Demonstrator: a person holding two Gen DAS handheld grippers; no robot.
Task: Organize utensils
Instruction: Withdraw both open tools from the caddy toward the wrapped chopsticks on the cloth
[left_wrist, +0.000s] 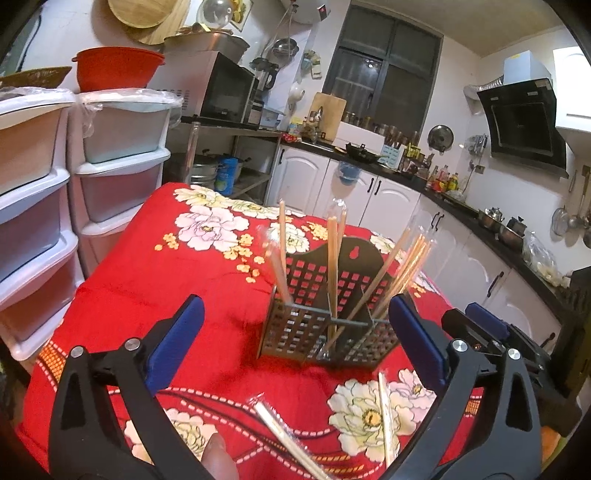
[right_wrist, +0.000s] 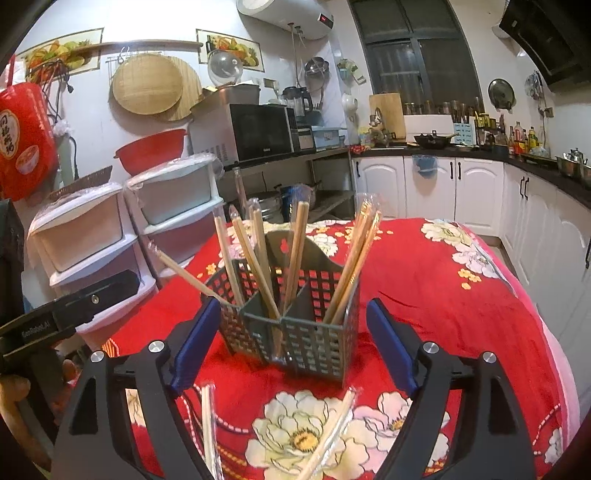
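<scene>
Both hand-held grippers — left (left_wrist: 295, 339), right (right_wrist: 288, 343) — gape empty since the chopsticks (right_wrist: 295, 251) already stand in the holder (right_wrist: 291, 332), two wrapped pairs (right_wrist: 332, 432) left on the worktop (right_wrist: 443, 295).

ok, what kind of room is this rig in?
A lived-in home kitchen, most likely: range hood on the wall, microwave on a shelf, white cabinets under a dark counter crowded with pots and bottles.
</scene>
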